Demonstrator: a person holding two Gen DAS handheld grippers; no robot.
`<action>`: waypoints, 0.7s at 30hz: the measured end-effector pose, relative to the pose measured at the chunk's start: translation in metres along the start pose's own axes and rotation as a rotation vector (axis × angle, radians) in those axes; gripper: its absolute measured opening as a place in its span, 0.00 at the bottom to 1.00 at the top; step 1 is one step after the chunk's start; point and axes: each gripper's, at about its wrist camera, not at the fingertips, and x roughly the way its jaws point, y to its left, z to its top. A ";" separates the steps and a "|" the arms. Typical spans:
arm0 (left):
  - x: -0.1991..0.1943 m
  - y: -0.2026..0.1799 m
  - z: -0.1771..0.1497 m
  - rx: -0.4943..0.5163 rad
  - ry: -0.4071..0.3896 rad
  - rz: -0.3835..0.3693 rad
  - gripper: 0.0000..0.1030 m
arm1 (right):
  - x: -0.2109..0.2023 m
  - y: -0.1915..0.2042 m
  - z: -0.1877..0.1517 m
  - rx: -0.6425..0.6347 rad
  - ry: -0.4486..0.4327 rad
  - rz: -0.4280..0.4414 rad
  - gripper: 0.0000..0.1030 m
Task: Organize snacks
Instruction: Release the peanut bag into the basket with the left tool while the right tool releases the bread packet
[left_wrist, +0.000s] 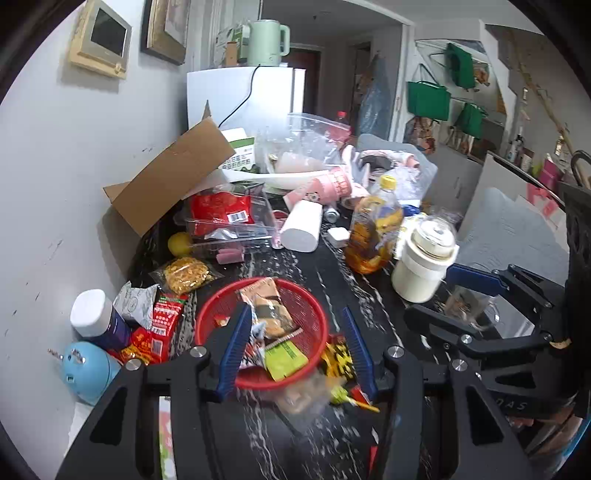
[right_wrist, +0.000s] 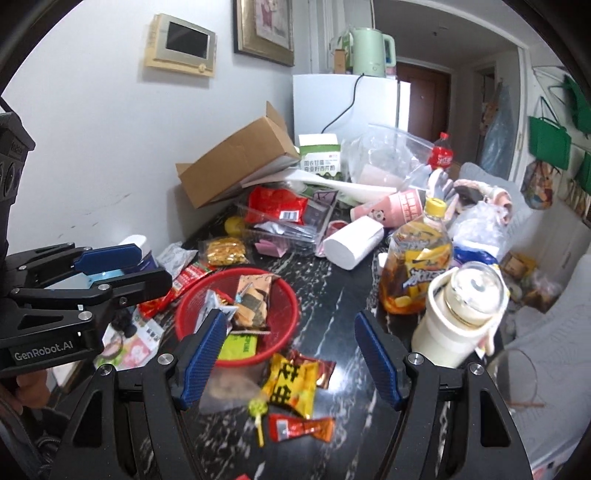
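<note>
A red basket (left_wrist: 317, 307) (right_wrist: 291, 295) stands on the dark marble table and holds a brown snack packet (left_wrist: 269, 310) (right_wrist: 253, 302), a green packet (left_wrist: 286, 360) (right_wrist: 238, 347) and other small packets. Just in front of it lie a yellow packet (right_wrist: 291, 384), a lollipop (right_wrist: 257, 406), an orange-red packet (right_wrist: 303, 428) and a clear packet (right_wrist: 225, 391). Red packets (left_wrist: 162, 321) (right_wrist: 188, 277) and a bag of yellow snacks (left_wrist: 184, 275) (right_wrist: 225, 251) lie to its left. My left gripper (left_wrist: 295, 350) (right_wrist: 153, 264) hangs open above the basket's near rim, empty. My right gripper (right_wrist: 290, 360) (left_wrist: 428, 293) is open above the loose packets, holding nothing.
A white lidded cup (left_wrist: 421, 266) (right_wrist: 461, 317), a drink bottle (left_wrist: 373, 236) (right_wrist: 417, 266) and a glass (right_wrist: 517, 380) crowd the right. Behind the basket are a white paper roll (left_wrist: 301, 229), a clear plastic box (left_wrist: 229, 225) and a tipped cardboard box (left_wrist: 173, 173).
</note>
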 end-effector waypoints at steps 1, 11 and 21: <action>-0.005 -0.002 -0.004 0.006 -0.001 -0.006 0.49 | -0.005 0.002 -0.003 -0.002 -0.003 -0.003 0.70; -0.019 -0.021 -0.040 0.037 0.035 -0.053 0.49 | -0.033 0.009 -0.051 0.005 0.017 0.011 0.70; -0.002 -0.033 -0.087 0.014 0.097 -0.090 0.49 | -0.016 0.007 -0.111 0.055 0.126 0.035 0.70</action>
